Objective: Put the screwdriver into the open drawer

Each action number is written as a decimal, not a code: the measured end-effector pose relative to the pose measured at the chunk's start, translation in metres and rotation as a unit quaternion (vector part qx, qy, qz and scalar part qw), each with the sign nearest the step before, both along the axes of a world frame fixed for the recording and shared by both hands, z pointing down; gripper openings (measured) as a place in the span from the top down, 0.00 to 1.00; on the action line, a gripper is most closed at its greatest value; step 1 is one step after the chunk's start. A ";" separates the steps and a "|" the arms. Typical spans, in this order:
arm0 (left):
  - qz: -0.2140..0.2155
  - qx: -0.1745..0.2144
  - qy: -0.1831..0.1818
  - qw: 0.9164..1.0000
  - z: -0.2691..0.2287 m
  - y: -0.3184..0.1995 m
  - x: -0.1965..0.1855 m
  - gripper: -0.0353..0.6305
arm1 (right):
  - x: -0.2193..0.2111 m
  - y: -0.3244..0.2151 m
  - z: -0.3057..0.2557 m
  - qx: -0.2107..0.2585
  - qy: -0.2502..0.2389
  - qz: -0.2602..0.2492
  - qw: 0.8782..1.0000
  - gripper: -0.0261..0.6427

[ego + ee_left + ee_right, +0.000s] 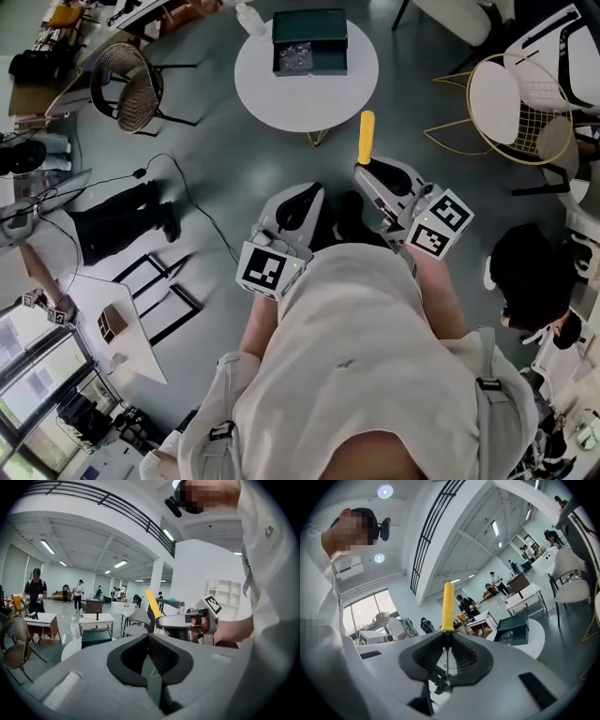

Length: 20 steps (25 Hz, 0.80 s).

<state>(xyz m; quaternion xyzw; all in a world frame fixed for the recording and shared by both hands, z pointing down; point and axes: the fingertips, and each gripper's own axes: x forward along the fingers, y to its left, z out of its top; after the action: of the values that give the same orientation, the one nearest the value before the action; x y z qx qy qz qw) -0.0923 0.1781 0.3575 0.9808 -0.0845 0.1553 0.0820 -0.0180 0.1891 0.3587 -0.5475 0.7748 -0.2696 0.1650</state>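
A round white table [262, 98] carries a dark green box [309, 26] at its far edge, with the drawer [330, 64] pulled out toward the table's middle. Something clear and shiny lies in the drawer, but what it is cannot be told. A bottle [248, 19] stands at the table's far left edge. The right gripper [364, 169] has its jaws closed on the thin shaft of the screwdriver [366, 138]. The yellow handle sticks out past the jaw tips and points at the table's near right edge, apart from the drawer. The left gripper [309, 192] is beside it, jaws together with nothing between them. The head view alone shows the drawer from above. The right gripper view shows the shaft running down between the ribbed pads [461, 656], the handle [448, 606] upright above them, and the box [511, 627] beyond to the right. The left gripper view shows its own closed jaw tips, the right gripper [157, 620] held in a hand [225, 632], and the box [96, 637] from the front. The floor [216, 159] is smooth grey, with cables [187, 197] trailing on it, a wicker chair [127, 84] left of the table and white wire-frame chairs [511, 103] to the right. The room is a large white hall with strip lights, desks and people standing far off.
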 end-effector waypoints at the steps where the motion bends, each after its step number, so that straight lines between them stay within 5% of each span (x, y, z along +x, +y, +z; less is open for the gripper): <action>1: 0.003 -0.005 -0.004 1.000 0.003 -0.001 0.000 0.93 | -0.002 -0.002 0.002 -0.003 0.000 -0.002 1.000 0.87; 12: 0.019 -0.018 -0.004 1.000 0.017 -0.069 0.018 0.92 | 0.008 -0.045 0.004 -0.018 0.015 0.038 0.999 0.87; 15: 0.026 -0.016 0.000 1.000 0.016 -0.101 0.028 0.86 | 0.017 -0.069 0.001 -0.019 0.024 0.054 0.998 0.87; 20: 0.037 -0.019 0.024 0.999 0.011 -0.156 0.035 0.93 | 0.025 -0.117 -0.004 -0.022 0.033 0.080 0.996 0.87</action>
<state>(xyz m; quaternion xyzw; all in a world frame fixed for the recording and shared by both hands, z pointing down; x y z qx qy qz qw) -0.0576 0.0217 0.3681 0.9850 -0.0436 0.1365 0.0965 0.0074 0.0724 0.3551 -0.6202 0.7273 -0.2538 0.1485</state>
